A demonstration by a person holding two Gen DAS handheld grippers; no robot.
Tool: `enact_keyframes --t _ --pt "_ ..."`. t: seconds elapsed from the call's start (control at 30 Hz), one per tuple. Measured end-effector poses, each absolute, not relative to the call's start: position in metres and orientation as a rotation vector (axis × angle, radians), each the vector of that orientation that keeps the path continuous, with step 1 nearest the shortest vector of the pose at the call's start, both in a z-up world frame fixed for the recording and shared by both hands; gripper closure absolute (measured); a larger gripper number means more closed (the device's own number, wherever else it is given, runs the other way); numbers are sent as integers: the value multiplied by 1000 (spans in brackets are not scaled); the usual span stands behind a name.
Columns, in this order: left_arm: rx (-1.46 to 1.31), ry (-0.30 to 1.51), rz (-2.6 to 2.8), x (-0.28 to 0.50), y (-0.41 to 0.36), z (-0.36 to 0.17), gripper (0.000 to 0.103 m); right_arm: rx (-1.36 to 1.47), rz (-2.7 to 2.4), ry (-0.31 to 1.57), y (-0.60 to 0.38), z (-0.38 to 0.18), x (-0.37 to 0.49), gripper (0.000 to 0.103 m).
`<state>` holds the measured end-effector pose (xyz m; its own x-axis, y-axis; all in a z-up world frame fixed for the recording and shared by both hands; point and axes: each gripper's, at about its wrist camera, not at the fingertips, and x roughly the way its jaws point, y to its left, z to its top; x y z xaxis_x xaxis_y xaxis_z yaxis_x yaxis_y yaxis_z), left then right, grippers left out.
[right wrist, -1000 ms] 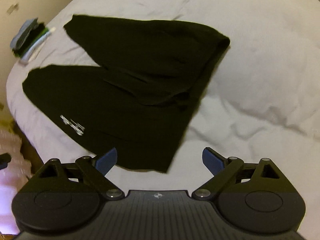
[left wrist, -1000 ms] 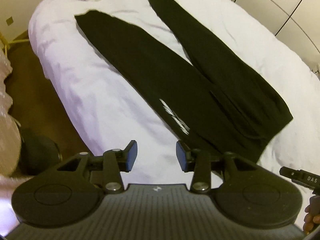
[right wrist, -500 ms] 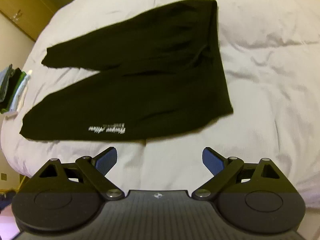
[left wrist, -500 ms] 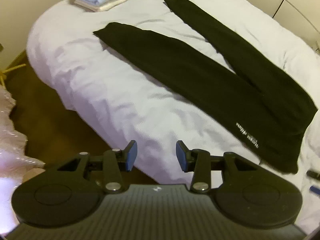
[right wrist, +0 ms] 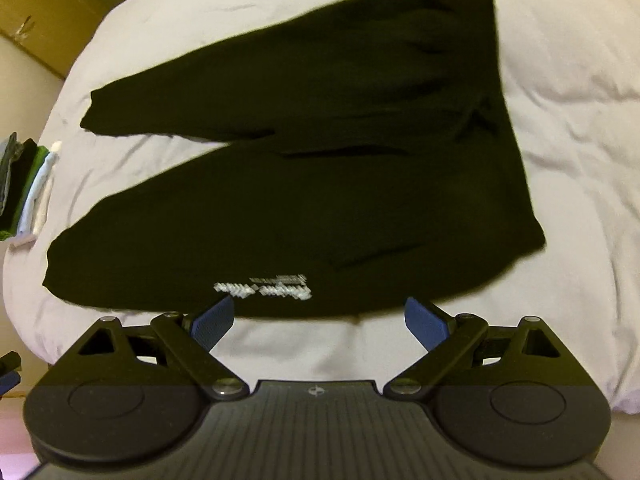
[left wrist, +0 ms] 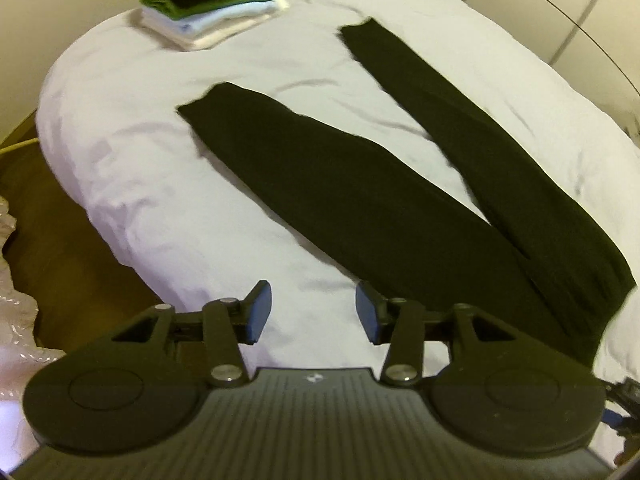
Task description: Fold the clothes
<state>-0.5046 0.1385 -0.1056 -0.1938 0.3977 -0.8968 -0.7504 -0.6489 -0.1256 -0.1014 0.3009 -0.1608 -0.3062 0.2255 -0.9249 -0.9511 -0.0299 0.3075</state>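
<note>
Black trousers [left wrist: 360,200] lie flat on a white bed [left wrist: 132,168], legs spread in a V with cuffs toward the far end. In the right wrist view the trousers [right wrist: 320,184] fill the middle, a small white logo [right wrist: 264,290] near their closest edge. My left gripper [left wrist: 310,312] is open and holds nothing, hovering over bare sheet just left of the nearer leg. My right gripper [right wrist: 320,320] is wide open, holding nothing, right at the trousers' near edge below the logo.
A stack of folded clothes [left wrist: 208,0] sits at the bed's far end, also showing as the stack [right wrist: 28,192] at the left. Brown floor [left wrist: 44,232] borders the bed's left edge. Closet doors [left wrist: 568,8] stand at the far right.
Both grippers have swung around the bed; the left view now looks further up the legs toward the stack. The right gripper has come closer to the trousers' logo edge. Jaws unchanged.
</note>
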Motion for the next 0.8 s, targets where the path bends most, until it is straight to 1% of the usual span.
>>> enact_keyframes --t 0.1,0.2,0.27,0.47,0.57,0.6,0.63,0.73,0.8 --pt "-1293 428 1963 -542 147 -113 61 -853 1475 1283 308 -168 -113 8" --pt "-1315 393 2002 -593 157 -130 55 -839 1428 1293 307 -170 -127 8" --pt "-1341 364 2022 -629 164 -145 53 -836 1384 1285 305 -171 -139 8" --pt "-1395 437 1996 -711 203 -200 52 -786 1178 1293 284 -181 -182 8" --pt "-1421 475 1982 -752 223 -228 43 -808 1123 1286 276 -186 -214 8" --pt "-1430 488 1977 -765 230 -237 38 -816 1113 1282 274 -188 -225 8" --pt "-1438 501 1972 -779 236 -246 37 -826 1109 1273 273 -187 -235 8" --pt "-1460 527 1982 -808 250 -273 37 -864 1104 1234 272 -183 -264 8" --pt "-1499 447 1981 -822 253 -284 38 -887 1104 1207 273 -178 -277 8"
